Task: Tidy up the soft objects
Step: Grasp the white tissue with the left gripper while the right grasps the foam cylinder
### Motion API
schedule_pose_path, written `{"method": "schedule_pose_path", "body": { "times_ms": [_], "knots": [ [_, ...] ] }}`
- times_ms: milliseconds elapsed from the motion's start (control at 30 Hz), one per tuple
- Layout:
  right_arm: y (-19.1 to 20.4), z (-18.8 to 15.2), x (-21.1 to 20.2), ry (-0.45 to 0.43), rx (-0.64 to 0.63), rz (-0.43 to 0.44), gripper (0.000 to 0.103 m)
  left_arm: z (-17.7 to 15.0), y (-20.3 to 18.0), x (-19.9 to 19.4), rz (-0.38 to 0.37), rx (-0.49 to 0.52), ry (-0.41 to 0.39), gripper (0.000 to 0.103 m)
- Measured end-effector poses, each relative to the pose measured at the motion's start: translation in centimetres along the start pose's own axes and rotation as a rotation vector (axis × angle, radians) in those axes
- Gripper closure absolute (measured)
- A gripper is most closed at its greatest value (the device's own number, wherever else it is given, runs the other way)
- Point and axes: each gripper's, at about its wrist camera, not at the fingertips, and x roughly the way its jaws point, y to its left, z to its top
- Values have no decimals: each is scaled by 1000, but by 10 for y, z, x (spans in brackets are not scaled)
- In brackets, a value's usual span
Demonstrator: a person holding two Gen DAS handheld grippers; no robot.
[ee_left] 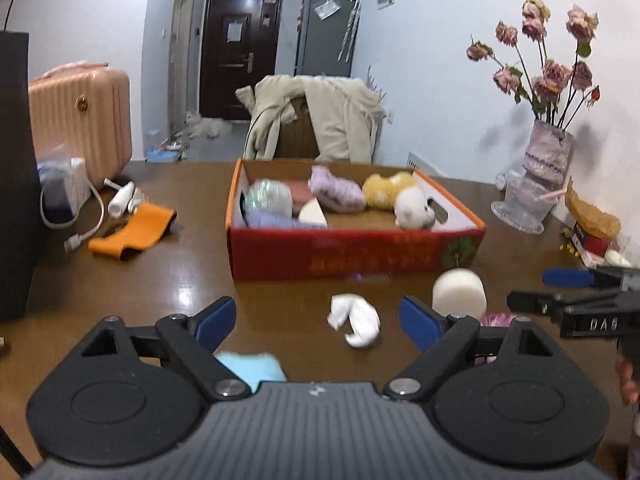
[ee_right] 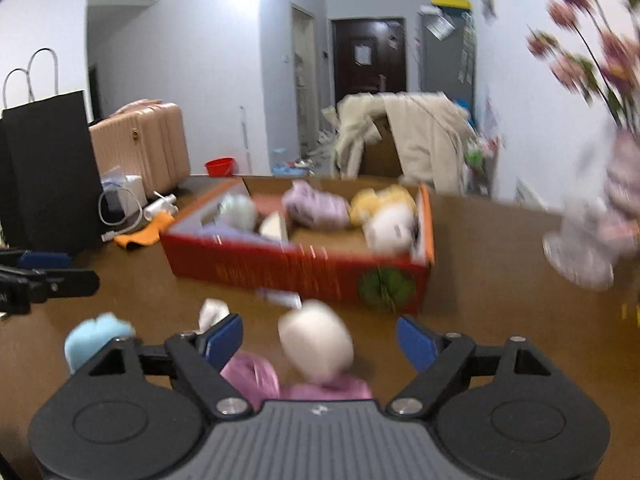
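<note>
While both fingers gape empty, one red box (ee_left: 352,254), four loose soft items, two plush toys inside.

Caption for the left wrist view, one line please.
Open left gripper over white crumpled cloth on the table, red box of plush toys behind.

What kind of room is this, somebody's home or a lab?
Most likely a lived-in flat. A coat hangs over a chair by the wooden table, a pink suitcase stands nearby, dried roses sit in a vase, and a hallway leads to a dark front door.
</note>
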Motion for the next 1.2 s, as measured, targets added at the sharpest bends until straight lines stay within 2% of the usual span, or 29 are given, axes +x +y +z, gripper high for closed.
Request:
{"method": "schedule_pose_path", "body": {
  "times_ms": [167,500,800,900,967,1067,1200],
  "knots": [
    [-15,-26,0,-14,82,9,17,-1,-16,11,37,43,27,11],
    [-30,-30,11,-19,134,37,17,-2,-27,41,51,66,67,11],
    [-27,-27,10,-30,153,29,17,-3,-3,28,56,16,46,11],
    [-24,-24,1,-50,163,10,17,2,1,22,65,29,36,11],
    [-21,-20,-8,-62,170,7,17,3,1,19,47,37,16,11],
    [-8,-11,-19,-69,144,-12,17,1,1,17,-35,58,-12,11],
    [18,1,-22,-62,95,-76,17,-2,3,31,-113,88,6,11]
  ]
}}
